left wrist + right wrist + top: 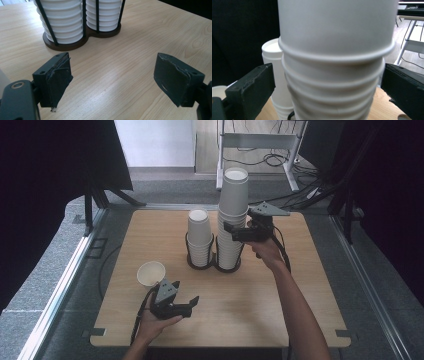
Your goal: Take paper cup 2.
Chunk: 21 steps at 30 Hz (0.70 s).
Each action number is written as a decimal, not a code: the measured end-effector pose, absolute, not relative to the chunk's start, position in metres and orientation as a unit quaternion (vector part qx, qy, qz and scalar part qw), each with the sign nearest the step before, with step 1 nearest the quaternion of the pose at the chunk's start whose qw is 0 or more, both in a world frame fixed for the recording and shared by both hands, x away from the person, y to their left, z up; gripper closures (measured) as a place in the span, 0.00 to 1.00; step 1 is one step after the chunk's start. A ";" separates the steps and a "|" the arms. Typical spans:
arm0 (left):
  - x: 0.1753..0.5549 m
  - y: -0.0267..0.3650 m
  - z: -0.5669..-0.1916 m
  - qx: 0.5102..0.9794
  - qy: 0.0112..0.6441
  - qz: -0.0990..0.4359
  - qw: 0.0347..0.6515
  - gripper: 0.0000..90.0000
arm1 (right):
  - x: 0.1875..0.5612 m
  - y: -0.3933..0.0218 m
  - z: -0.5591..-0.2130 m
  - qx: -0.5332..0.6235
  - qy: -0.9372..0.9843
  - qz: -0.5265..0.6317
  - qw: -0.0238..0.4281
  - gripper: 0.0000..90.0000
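My left gripper (192, 304) rests open, empty; a single cup (151, 273) stands just beside it. Farther off, my right gripper (227, 227) straddles the tall stack (233, 217) in the holder (214, 264), jaws not pressing; short stack (200, 237) beyond.

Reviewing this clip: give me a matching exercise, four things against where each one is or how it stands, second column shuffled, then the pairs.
Things:
1. single cup
2. taller stack
3. shorter stack
4. left tool

Places or states:
A. in the holder's left ring
B. upright alone on the table, beside the left hand
C. open, nothing between its jaws
D. between the open jaws of the right tool

Pairs: 1-B, 2-D, 3-A, 4-C
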<state>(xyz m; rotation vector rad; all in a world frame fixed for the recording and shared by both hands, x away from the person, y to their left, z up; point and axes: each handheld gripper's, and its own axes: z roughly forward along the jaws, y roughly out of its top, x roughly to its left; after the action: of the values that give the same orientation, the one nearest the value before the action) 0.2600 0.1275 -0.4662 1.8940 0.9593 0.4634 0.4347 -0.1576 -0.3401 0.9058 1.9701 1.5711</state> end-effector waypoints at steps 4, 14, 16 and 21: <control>0.260 0.126 -0.467 0.773 0.389 0.187 0.465 0.16 | 0.440 -0.152 -0.338 0.333 0.717 0.568 0.229 0.00; 0.259 0.123 -0.468 0.776 0.386 0.184 0.463 0.16 | 0.444 -0.149 -0.340 0.328 0.720 0.563 0.237 0.04; 0.259 0.123 -0.469 0.777 0.385 0.184 0.463 0.16 | 0.443 -0.148 -0.340 0.327 0.722 0.560 0.241 0.04; 0.258 0.120 -0.467 0.774 0.383 0.175 0.472 0.16 | 0.443 -0.149 -0.340 0.326 0.722 0.560 0.242 0.04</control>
<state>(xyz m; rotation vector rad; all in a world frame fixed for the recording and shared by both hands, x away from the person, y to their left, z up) 0.2575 0.1203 -0.4667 1.8953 0.9384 0.4291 0.4430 -0.1486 -0.3402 0.8916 1.9744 1.5326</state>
